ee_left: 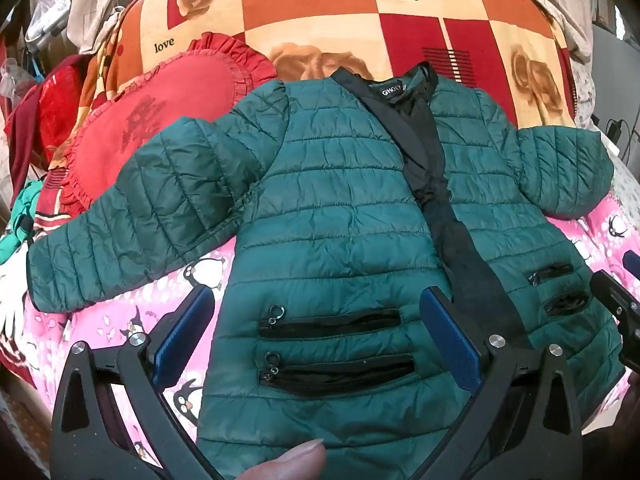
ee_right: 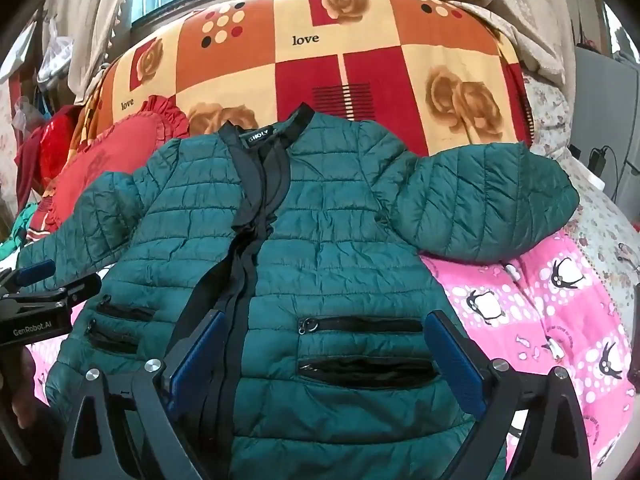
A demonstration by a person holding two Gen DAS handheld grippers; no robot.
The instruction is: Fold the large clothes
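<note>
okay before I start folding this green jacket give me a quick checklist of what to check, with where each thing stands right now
1. Jacket spread face up: ok.
2. Left gripper open, holding nothing: ok.
3. Right gripper open, holding nothing: ok.
4. Long sleeve laid out flat: ok.
5. Other sleeve flat: not ok, it looks doubled over.
6. Front fully zipped: cannot tell.

One jacket (ee_left: 340,208), four zip pockets, two blankets.
</note>
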